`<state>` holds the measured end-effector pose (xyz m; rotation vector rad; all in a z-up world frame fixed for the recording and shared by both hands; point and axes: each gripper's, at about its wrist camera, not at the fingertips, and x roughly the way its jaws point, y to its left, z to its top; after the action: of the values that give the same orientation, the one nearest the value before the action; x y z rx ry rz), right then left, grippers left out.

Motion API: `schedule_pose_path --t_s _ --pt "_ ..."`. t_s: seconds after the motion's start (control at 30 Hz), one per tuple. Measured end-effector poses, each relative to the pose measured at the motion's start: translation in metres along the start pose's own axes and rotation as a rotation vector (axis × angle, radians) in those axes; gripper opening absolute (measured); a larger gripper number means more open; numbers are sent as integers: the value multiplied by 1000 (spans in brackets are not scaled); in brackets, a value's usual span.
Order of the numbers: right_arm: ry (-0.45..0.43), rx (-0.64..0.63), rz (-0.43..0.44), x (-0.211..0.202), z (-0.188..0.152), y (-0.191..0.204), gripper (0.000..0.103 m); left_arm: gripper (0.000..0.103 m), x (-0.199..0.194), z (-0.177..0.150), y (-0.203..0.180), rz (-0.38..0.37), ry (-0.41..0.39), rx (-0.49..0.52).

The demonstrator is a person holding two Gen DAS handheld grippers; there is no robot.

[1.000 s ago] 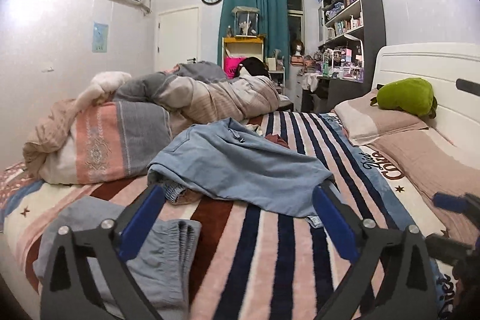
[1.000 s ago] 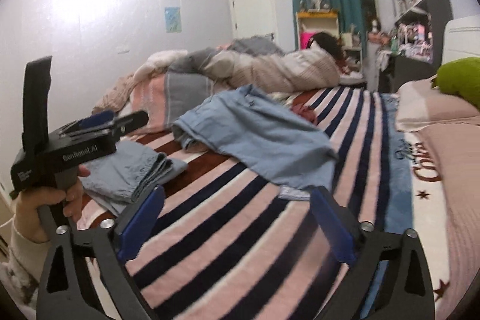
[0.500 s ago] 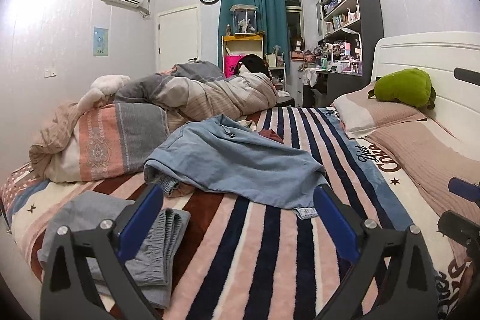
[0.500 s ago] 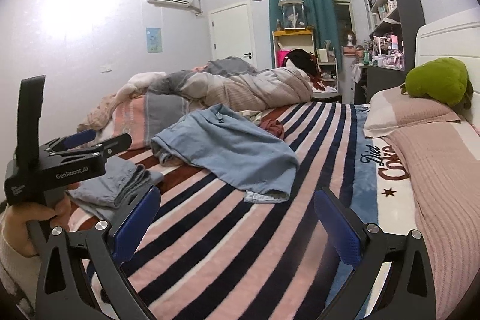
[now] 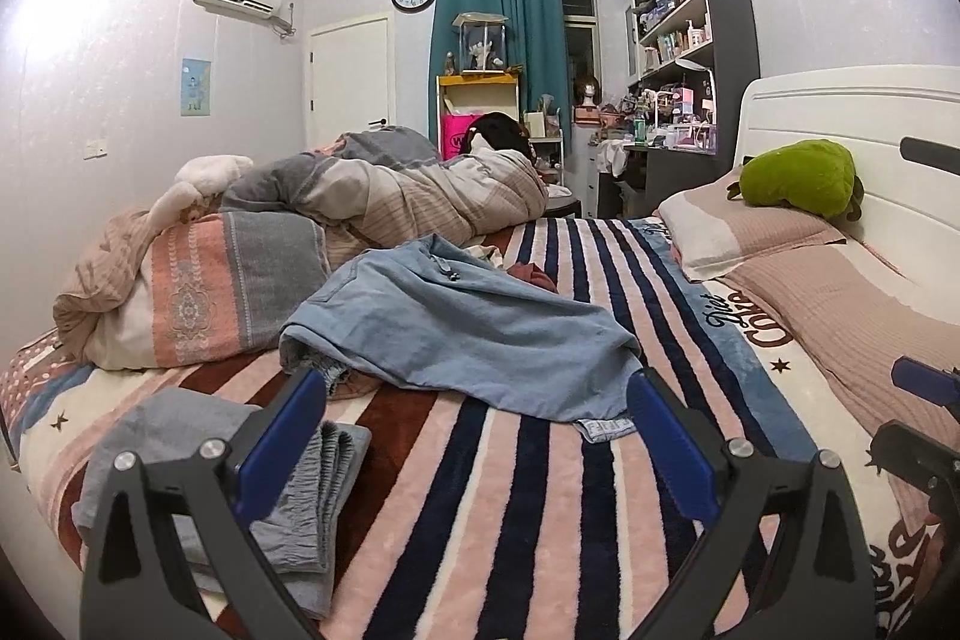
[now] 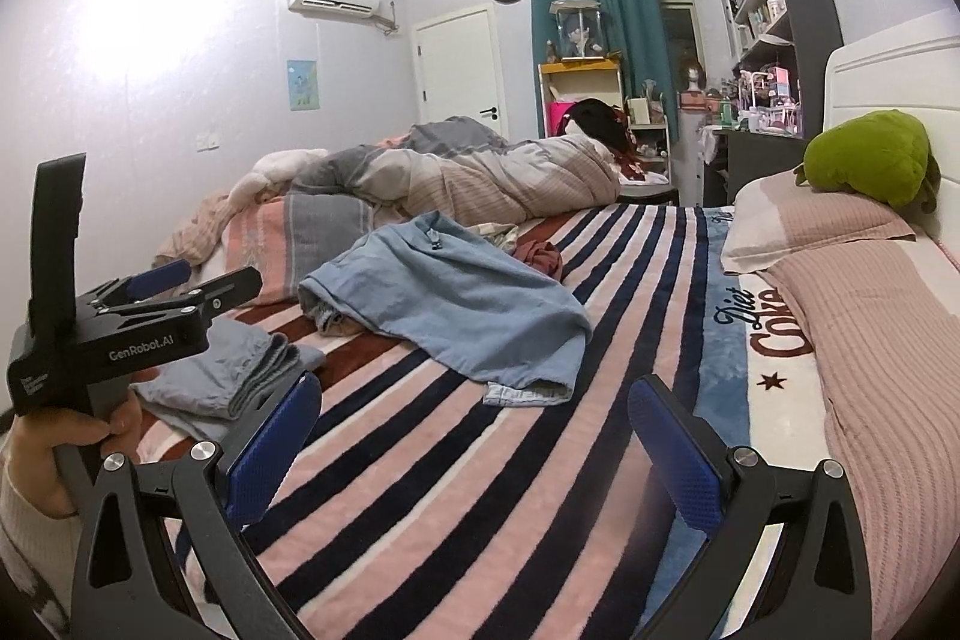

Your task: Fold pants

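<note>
Light blue pants (image 5: 462, 322) lie crumpled and unfolded across the middle of the striped bed; they also show in the right wrist view (image 6: 456, 304). A folded grey garment (image 5: 204, 466) lies near the bed's front left corner, also in the right wrist view (image 6: 222, 376). My left gripper (image 5: 474, 436) is open and empty, above the bed short of the pants; it shows from the side in the right wrist view (image 6: 180, 280). My right gripper (image 6: 474, 436) is open and empty, above the blanket in front of the pants.
The striped blanket (image 5: 540, 520) covers the bed. A heap of quilts (image 5: 240, 268) fills the far left. Pillows (image 5: 756, 238) and a green plush (image 5: 798, 178) lie by the white headboard on the right. A small dark red cloth (image 6: 540, 256) lies behind the pants.
Both grippers have drawn back and risen, so the pants and the bed look farther away. Both stay open. The clothes have not moved.
</note>
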<state>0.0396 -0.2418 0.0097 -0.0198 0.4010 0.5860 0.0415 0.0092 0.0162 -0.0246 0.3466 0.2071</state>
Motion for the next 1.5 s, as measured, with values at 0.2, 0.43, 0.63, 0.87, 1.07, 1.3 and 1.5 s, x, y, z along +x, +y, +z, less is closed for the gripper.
schedule_pose_path --t_s 0.2,0.43,0.63,0.87,1.07,1.3,1.5 --pt "0 -2 1 0 0 0 102 99 0 0 0 3 -3 -2" --pt "-1 -1 1 -1 0 1 102 101 -1 0 2 5 -4 -4" --pt "0 -1 1 -1 0 0 102 101 -1 0 4 8 -6 -5" --pt "0 3 5 -2 1 1 102 102 -4 0 8 19 -11 -10" --pt "0 1 2 -4 4 5 102 102 -5 0 9 27 -8 -16" --pt "0 1 4 -5 4 6 102 102 -5 -2 8 37 -6 -21" --pt "-1 2 4 -4 4 6 102 102 -5 -3 8 44 -4 -24"
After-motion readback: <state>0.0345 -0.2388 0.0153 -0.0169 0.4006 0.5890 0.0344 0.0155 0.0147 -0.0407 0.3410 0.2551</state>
